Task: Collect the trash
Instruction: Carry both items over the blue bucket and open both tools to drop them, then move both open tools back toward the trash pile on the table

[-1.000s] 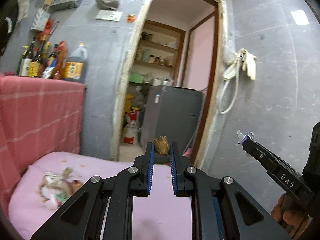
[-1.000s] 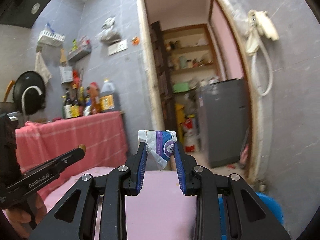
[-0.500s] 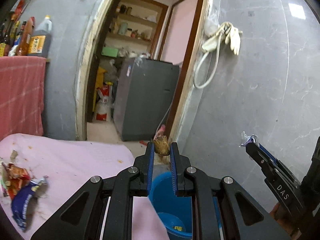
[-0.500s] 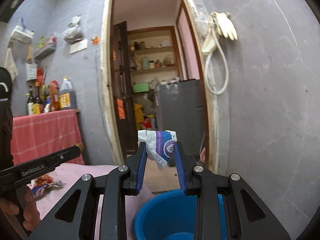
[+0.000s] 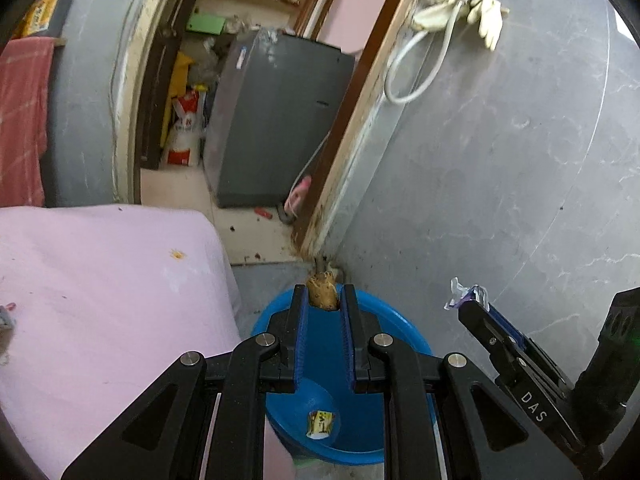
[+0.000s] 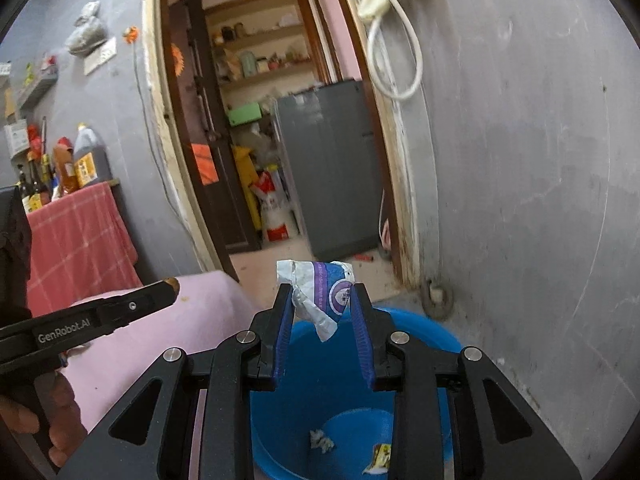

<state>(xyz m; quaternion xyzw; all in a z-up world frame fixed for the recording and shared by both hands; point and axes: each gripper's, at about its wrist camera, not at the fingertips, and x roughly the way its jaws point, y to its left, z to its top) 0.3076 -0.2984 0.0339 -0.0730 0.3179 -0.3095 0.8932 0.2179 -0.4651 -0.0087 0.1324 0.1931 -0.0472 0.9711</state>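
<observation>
Blue plastic fills the lower middle of both views: a round bucket standing on the floor against the grey wall, just beside the pink-covered table. In the left wrist view, the left gripper is clamped on a small brown scrap, pinched at its fingertips over the far rim of the bucket. At the lower right of that frame the right gripper shows side-on.

In the right wrist view, the right gripper grips a crumpled white and purple wrapper between its blue pads, over the bucket's mouth. Inside the bucket lie a yellow-printed scrap and a crumpled white bit. At the left edge, a person's hand holds the left gripper's handle.
</observation>
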